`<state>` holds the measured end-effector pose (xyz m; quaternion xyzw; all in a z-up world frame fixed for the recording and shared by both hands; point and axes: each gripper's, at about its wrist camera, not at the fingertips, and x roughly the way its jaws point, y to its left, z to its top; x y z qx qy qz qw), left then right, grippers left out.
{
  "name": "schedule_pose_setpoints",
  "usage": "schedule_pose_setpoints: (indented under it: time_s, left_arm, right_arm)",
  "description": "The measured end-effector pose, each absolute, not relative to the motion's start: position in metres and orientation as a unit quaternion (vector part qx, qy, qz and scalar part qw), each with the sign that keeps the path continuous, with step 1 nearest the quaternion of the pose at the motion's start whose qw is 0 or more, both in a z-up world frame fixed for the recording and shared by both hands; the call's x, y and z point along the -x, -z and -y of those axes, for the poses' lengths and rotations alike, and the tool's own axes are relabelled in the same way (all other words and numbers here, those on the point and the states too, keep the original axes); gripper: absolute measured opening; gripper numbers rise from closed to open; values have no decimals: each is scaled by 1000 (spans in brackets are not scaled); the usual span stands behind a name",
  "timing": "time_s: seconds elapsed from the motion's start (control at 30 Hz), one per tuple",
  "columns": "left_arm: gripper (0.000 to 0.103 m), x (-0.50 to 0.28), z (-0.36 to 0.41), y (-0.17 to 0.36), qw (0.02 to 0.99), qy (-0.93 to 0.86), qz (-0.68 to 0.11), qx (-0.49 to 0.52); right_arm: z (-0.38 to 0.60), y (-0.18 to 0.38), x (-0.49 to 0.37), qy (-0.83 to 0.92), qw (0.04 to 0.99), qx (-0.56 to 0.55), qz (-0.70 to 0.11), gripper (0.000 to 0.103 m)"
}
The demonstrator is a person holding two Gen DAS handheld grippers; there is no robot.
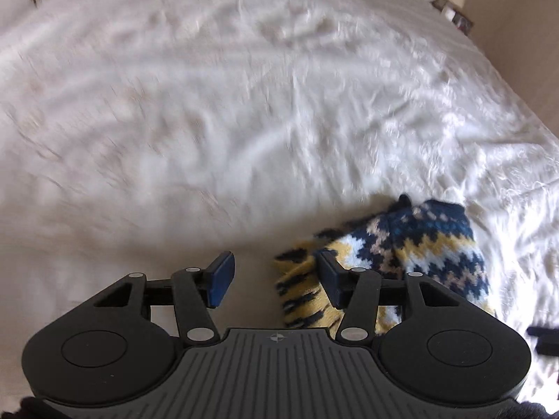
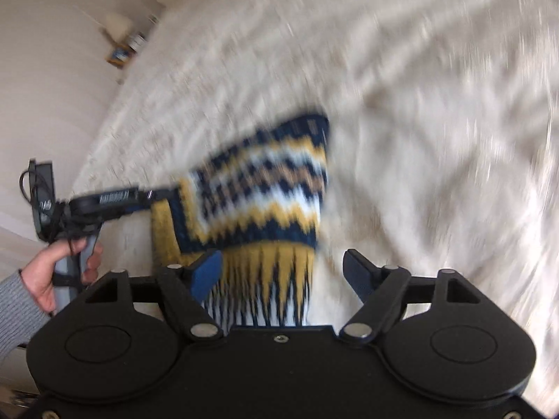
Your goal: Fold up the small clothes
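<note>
Left wrist view: left gripper (image 1: 276, 279) spread apart over the white blanket (image 1: 209, 104), pinching nothing; knitted sock (image 1: 401, 255) lying just right of the gap, partly behind the right finger. Right wrist view: right gripper (image 2: 283, 272) spread, sock on the blanket between and beyond the fingers, unpinched; hand (image 2: 52, 279) at left gripping the other tool's handle.

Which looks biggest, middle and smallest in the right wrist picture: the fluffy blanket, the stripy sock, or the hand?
1. Fluffy blanket, filling most of the view.
2. Stripy sock.
3. Hand, partly cut off at the edge, and its nearness to the camera makes true size unsure.
</note>
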<state>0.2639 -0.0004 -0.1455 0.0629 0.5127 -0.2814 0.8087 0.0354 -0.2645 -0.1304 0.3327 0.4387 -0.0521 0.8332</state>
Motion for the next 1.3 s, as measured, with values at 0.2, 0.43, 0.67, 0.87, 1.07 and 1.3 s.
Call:
schedule_pose_setpoints:
  time_s: [0.2, 0.43, 0.67, 0.87, 1.07, 1.3]
  left_arm:
    - [51, -198, 10, 119, 804, 342, -481, -74]
    - [52, -184, 18, 181, 774, 324, -531, -119]
    - [52, -197, 14, 173, 760, 348, -534, -126]
    - [52, -162, 4, 143, 763, 389, -498, -137]
    - [53, -139, -1, 182, 734, 375, -538, -179]
    - [54, -149, -22, 181, 731, 376, -555, -128]
  right_arm:
    - [258, 132, -69, 51, 854, -265, -445, 31]
    - [247, 175, -123, 59, 836, -223, -497, 28]
    - [232, 174, -138, 80, 841, -174, -506, 28]
    - [200, 141, -85, 108, 866, -145, -465, 33]
    - [166, 163, -49, 153, 838, -141, -504, 36]
    - [154, 156, -34, 177, 840, -134, -496, 72]
